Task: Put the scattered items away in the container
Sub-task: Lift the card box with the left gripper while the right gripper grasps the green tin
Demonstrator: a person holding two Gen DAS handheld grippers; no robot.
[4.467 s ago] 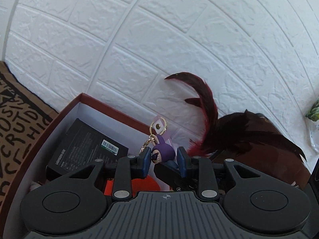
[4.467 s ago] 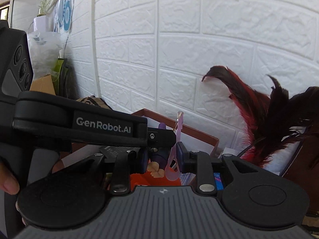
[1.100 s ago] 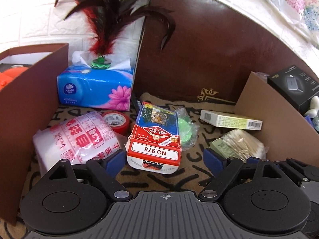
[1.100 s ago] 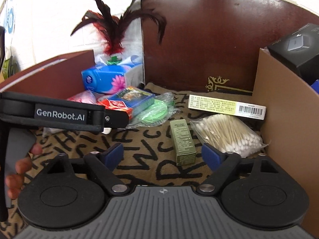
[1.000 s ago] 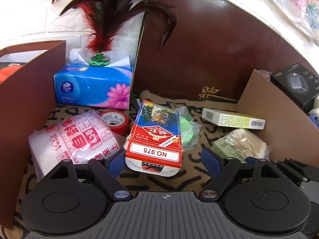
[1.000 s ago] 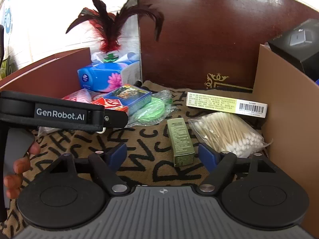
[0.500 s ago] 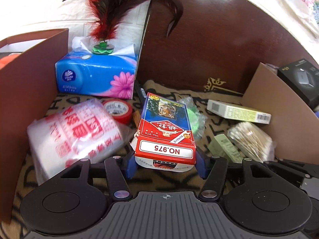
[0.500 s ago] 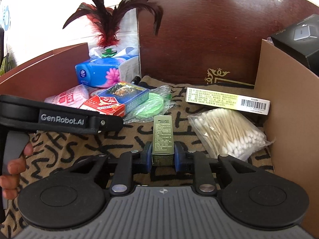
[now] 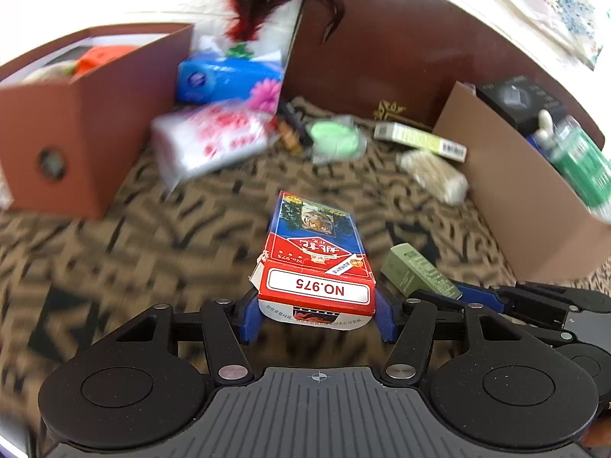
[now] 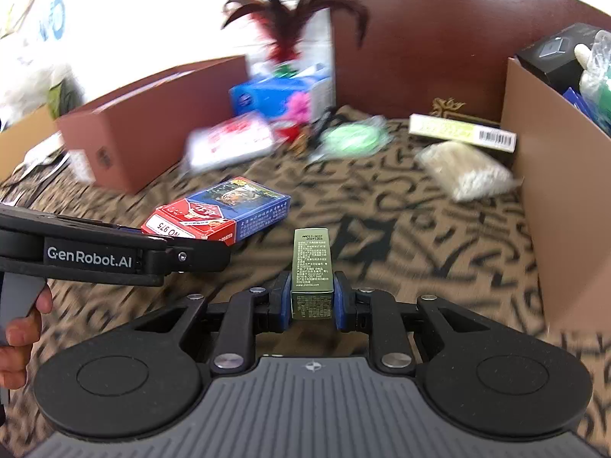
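Note:
My left gripper [image 9: 316, 315] is shut on a red and blue card box marked NO.975 [image 9: 315, 263] and holds it above the patterned cloth [image 9: 152, 252]. The card box also shows in the right wrist view [image 10: 217, 215]. My right gripper [image 10: 310, 305] is shut on a small olive-green box [image 10: 311, 267], also lifted; the green box shows in the left wrist view [image 9: 416, 273]. A red-brown container [image 9: 88, 122] with items inside stands at the left. A tan cardboard container [image 9: 527, 191] stands at the right.
Loose on the cloth lie a white and pink packet [image 9: 210, 141], a blue tissue pack [image 9: 229, 80] with a feather shuttlecock [image 9: 244, 11], a green bagged item [image 9: 332, 141], a long yellow-green box [image 9: 420, 141] and a cotton swab bag [image 9: 431, 175]. A dark brown board [image 9: 401, 49] stands behind.
Both grippers closed on their boxes, lifted them and pulled back from the pile. The scene now looks farther away and blurred by motion.

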